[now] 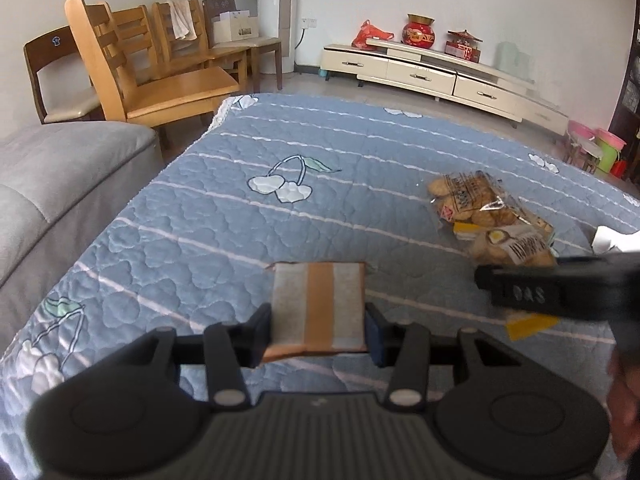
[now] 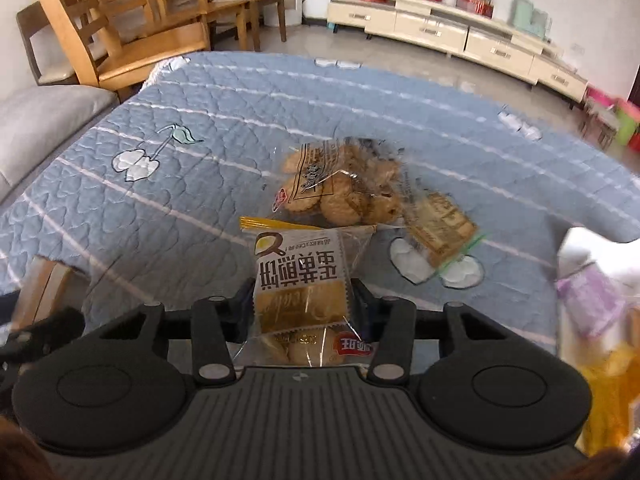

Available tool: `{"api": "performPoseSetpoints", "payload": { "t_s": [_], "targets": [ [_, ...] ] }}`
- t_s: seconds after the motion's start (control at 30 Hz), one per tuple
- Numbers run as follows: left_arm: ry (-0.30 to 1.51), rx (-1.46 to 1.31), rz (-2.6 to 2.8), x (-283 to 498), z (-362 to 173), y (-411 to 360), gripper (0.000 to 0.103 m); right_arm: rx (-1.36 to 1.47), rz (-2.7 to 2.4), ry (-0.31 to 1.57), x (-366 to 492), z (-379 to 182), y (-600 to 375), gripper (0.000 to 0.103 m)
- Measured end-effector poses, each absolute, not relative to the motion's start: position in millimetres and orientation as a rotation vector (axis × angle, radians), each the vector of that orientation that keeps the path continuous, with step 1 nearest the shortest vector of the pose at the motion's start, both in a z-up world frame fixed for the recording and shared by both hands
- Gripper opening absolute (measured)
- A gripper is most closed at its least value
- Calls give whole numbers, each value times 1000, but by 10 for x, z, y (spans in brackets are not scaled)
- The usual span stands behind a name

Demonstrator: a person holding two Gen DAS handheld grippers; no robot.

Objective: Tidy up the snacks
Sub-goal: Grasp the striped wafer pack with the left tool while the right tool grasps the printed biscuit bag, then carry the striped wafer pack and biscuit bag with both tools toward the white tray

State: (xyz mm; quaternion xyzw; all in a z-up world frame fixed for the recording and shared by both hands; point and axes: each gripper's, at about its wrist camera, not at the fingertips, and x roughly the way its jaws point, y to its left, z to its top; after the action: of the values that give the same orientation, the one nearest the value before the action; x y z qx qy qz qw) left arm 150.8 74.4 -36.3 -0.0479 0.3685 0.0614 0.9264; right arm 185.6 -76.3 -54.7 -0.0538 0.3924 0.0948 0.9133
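on the blue quilt (image 2: 224,128), my right gripper (image 2: 302,308) pinches a light, crinkly egg biscuit packet (image 2: 304,280) mid-body, jaws half closed on its fragile contents, while my left gripper (image 1: 318,334) clamps a stiff flat wafer packet (image 1: 320,306) by its edges.

In the right wrist view, a soft white and purple bundle (image 2: 592,280) at the right edge was blurred and cut off, its kind unclear. A clear packet of brown biscuits (image 2: 340,184) was smeared along its far side. In the left wrist view, the black right hand-held gripper (image 1: 552,292) ran off the right edge, its jaws unseen there.
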Motion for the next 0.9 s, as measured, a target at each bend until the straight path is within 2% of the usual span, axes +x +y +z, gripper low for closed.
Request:
{"api": "performPoseSetpoints", "payload": {
  "t_s": [0.53,0.9],
  "targets": [
    [668,-81,95,764,150,594,47,-98,166,687,596,179,-963,59],
    [631,-61,75,339,334,501,47,-55,148,657,63,296,-1154,59]
  ]
}}
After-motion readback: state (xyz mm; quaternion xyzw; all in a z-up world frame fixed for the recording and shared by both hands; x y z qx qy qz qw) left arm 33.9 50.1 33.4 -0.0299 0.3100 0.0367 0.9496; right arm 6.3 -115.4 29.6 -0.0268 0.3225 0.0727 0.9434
